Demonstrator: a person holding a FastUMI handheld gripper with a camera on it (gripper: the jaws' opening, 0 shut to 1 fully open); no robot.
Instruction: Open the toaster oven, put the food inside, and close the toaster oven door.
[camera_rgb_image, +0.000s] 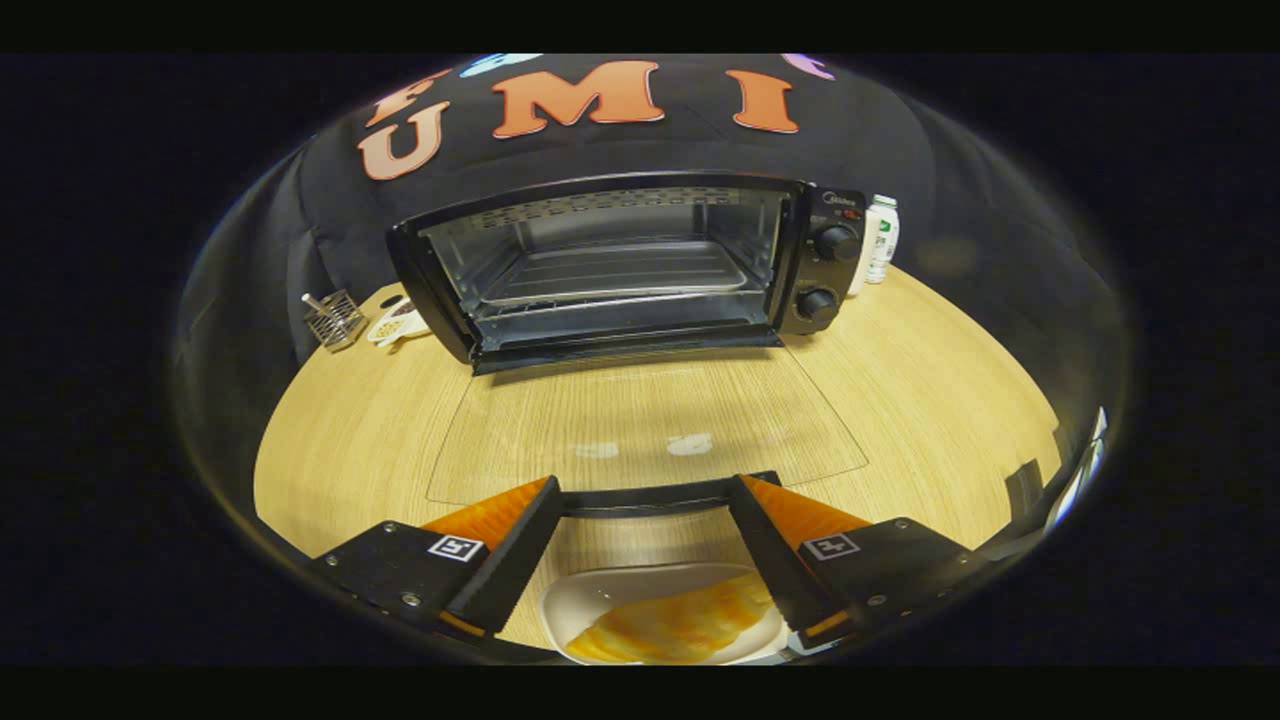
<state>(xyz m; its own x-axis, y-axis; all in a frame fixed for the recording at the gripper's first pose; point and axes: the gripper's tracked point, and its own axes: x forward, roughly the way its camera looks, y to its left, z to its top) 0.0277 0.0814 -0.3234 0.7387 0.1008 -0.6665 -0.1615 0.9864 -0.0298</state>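
Beyond the gripper (645, 495) — fingers wide apart, empty — toaster oven (630, 265) door down, plate (590, 600) beneath.

Plate (590, 600) and food (680, 628) partly cut off.

The gripper (645, 490) has two wedge-shaped fingers on black, screw-studded mounts, each bearing a square black-and-white marker.

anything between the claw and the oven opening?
Gripper view: the open glass door lies flat on the wooden table, from the claw to the toaster oven. The plate of food sits between the open fingers.
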